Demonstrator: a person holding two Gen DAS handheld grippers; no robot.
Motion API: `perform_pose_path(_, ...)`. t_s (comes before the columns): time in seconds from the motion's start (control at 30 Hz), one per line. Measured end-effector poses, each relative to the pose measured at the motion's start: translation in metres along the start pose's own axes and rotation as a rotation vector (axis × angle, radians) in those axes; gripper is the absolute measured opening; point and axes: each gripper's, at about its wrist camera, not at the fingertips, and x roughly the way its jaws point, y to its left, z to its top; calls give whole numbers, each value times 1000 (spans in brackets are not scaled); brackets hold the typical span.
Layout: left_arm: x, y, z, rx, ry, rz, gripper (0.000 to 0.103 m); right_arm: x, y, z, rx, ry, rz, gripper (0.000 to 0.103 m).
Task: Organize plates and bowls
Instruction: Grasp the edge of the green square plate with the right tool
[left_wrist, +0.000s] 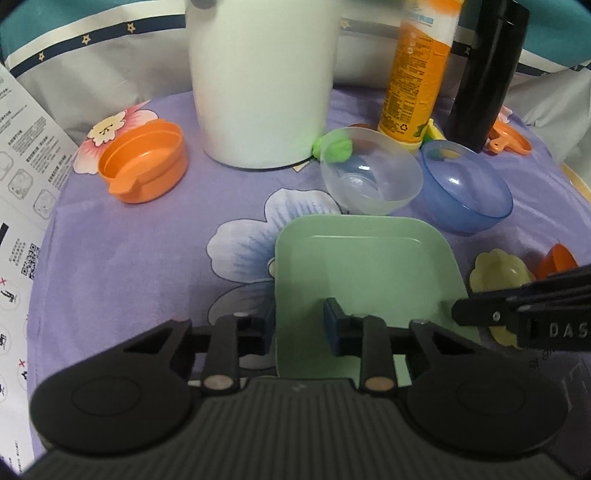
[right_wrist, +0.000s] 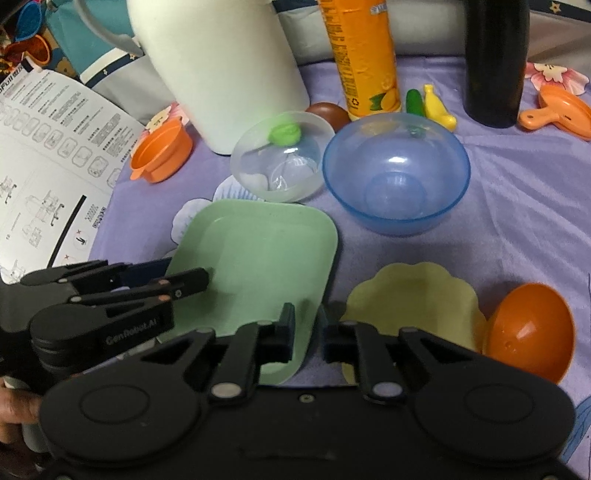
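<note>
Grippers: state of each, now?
Left gripper: shut on the green plate, left edge.
Right gripper: shut on the green plate, right edge.

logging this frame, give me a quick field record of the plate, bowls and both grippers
plate: green square plate on purple floral cloth
left gripper: shut on the plate's left edge
right gripper: shut on the plate's right edge
bowls behind plate: clear bowl, blue bowl, side by side
right of plate: yellow scalloped dish, orange bowl

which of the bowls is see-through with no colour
The clear bowl between the white jug and the blue bowl. The blue one is tinted; the orange bowl is opaque.
</note>
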Motion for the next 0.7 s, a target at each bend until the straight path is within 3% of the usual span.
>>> perform_pose_path(0.33, 5, -6, -1, 9, -5, 26, 31, 11, 6, -6, -19, -8, -20, 15)
perform_pose_path(0.5, -6, -6, 0, -3, -39, 73, 20, 7, 11, -8, -42, -15, -29, 13)
perform_pose_path(0.7, -29, -10, -2, 3, -65, 79, 19, -13, 19, -12, -63, -45, -21, 13)
